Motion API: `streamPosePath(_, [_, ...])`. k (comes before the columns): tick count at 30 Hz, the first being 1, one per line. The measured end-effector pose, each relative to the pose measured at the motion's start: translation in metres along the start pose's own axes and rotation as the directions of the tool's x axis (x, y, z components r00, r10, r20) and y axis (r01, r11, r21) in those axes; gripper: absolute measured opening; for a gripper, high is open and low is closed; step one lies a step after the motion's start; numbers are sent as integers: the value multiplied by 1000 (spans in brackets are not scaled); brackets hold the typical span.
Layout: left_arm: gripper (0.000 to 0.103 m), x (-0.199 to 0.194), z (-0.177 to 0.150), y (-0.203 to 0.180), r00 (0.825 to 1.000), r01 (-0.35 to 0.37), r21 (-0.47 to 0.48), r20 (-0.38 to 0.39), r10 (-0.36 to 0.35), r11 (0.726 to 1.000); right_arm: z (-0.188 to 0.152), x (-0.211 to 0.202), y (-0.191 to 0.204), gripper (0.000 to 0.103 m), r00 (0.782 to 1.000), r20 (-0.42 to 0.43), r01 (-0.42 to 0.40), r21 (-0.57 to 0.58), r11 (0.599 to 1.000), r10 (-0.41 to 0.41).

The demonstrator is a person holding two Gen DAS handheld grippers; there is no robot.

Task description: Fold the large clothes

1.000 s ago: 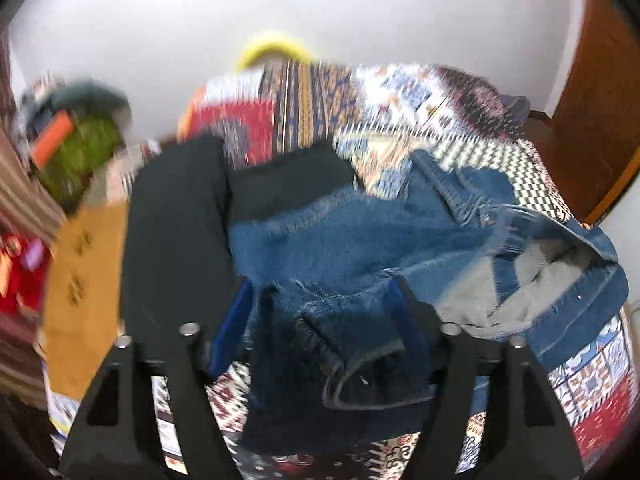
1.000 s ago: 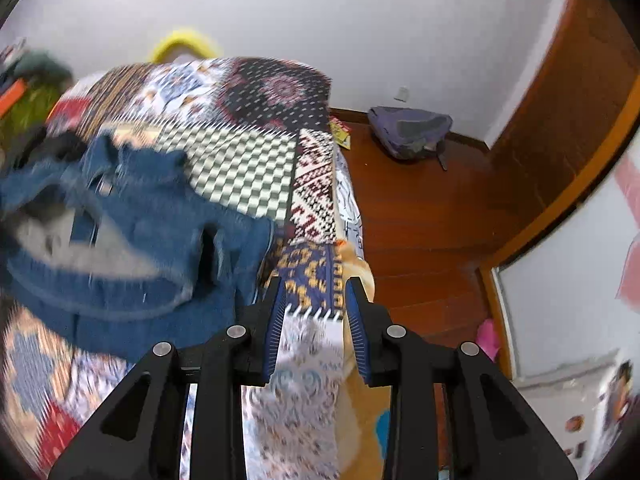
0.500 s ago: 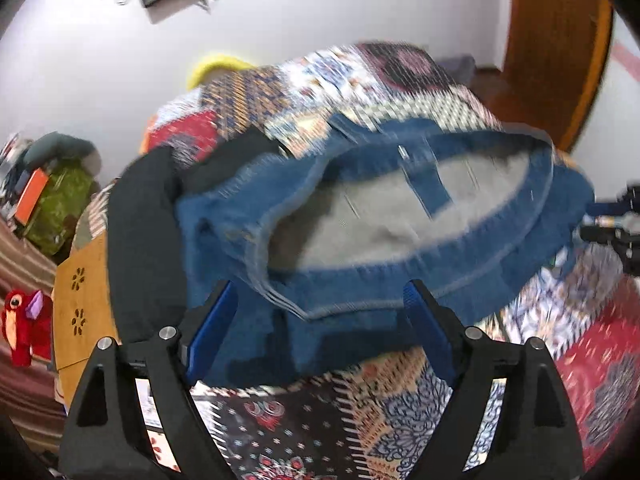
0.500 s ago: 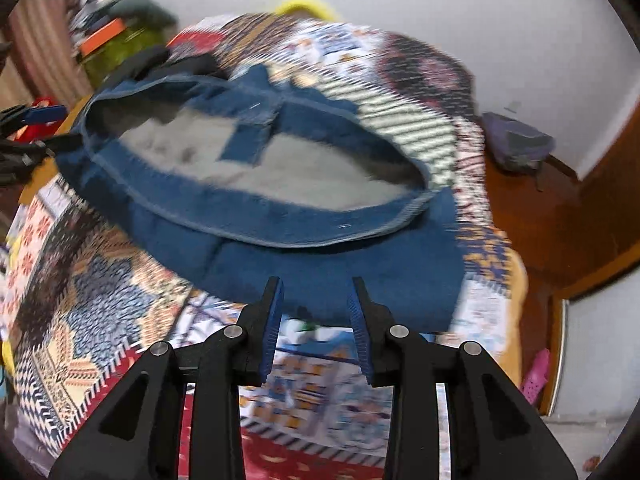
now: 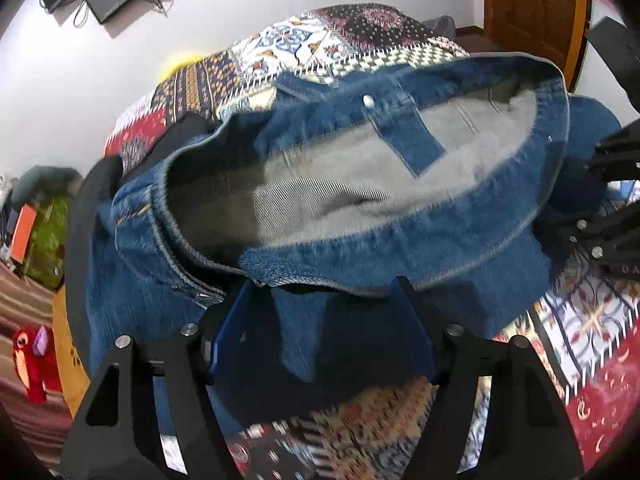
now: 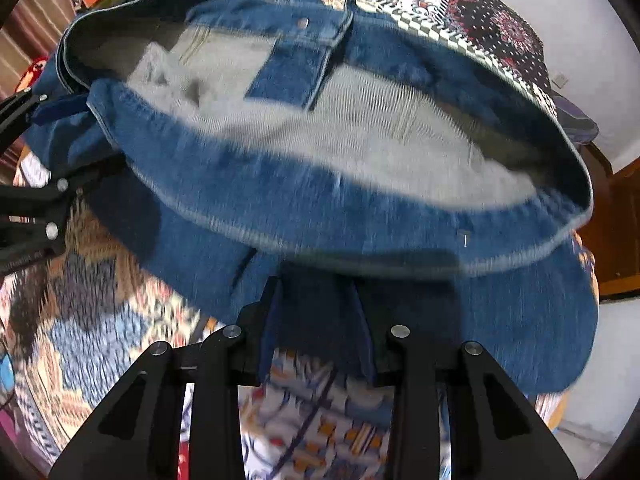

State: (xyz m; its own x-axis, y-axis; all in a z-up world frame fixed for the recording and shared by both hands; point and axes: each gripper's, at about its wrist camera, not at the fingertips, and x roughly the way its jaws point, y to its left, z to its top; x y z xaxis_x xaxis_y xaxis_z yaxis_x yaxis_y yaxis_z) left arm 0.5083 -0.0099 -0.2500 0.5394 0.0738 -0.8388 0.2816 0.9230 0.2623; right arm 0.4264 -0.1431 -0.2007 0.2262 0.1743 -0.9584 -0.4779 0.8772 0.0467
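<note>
Denim jeans [image 5: 400,248] hang across mid-frame over the patchwork bed [image 5: 592,328]. Left gripper [image 5: 320,320], jaws just narrowing, and right gripper [image 6: 316,320] each straddle the waistband; whether either pinches it, I cannot tell. Keep both ends level and taut.

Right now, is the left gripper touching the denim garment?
Cannot tell. In the left wrist view the denim garment fills the space between the left gripper jaws, but motion blur hides any contact or gap.
</note>
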Motion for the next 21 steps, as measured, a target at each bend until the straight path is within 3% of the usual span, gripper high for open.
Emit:
streamPosePath(3, [71, 0, 27, 22, 999, 5, -58, 37, -3, 998, 31, -2, -16, 31, 998, 44, 44, 55, 998, -47])
streamPosePath(8, [71, -8, 76, 67, 976, -160, -181, 118, 183, 970, 70, -24, -47, 31, 967, 187, 129, 235, 963, -175])
streamPosePath(10, [71, -12, 87, 88, 975, -150, -245, 126, 185, 958, 77, -35, -46, 31, 950, 233, 145, 256, 956, -207])
streamPosePath(13, [71, -24, 88, 110, 976, -115, -304, 145, 165, 946, 74, -52, -37, 31, 938, 281, 139, 226, 964, -202])
streamPosePath(16, [73, -38, 75, 112, 971, -104, -299, 174, 162, 949, 70, -60, -25, 31, 935, 308, 128, 166, 978, -175])
streamPosePath(21, [75, -44, 48, 102, 981, -69, -278, 154, 115, 958, 48, -62, 2, 31, 947, 291, 129, 52, 990, -139])
